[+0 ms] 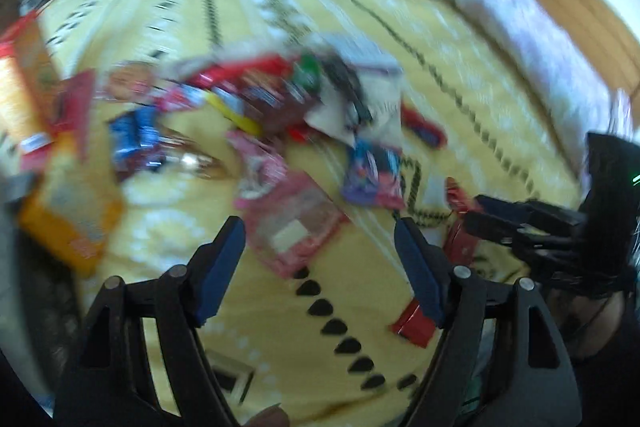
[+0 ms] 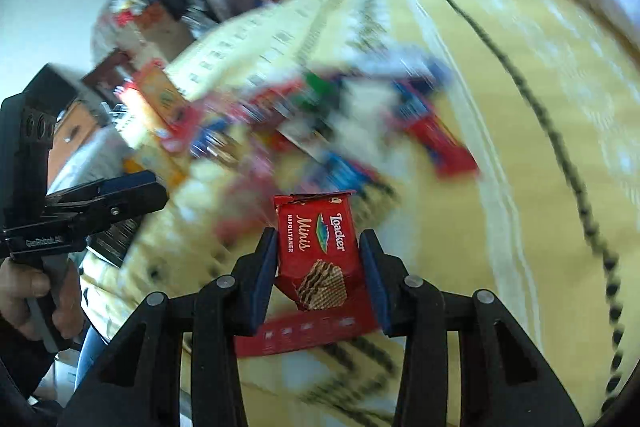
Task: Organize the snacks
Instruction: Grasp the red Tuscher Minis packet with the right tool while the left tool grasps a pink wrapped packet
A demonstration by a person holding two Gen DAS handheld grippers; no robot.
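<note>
Right gripper [image 2: 320, 259] clamps a red Loacker wafer pack [image 2: 316, 251] above the yellow blanket [image 2: 520, 107]; left gripper [image 1: 320, 267] hangs spread and empty over a pink packet [image 1: 292, 223] near the snack pile [image 1: 260, 99].

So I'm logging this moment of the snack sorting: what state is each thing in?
Right gripper: shut on the red wafer pack.
Red wafer pack: held up off the yellow blanket, its top edge torn.
Left gripper: open, nothing between its pads.
Snack pile: loose, unsorted on the blanket.
</note>
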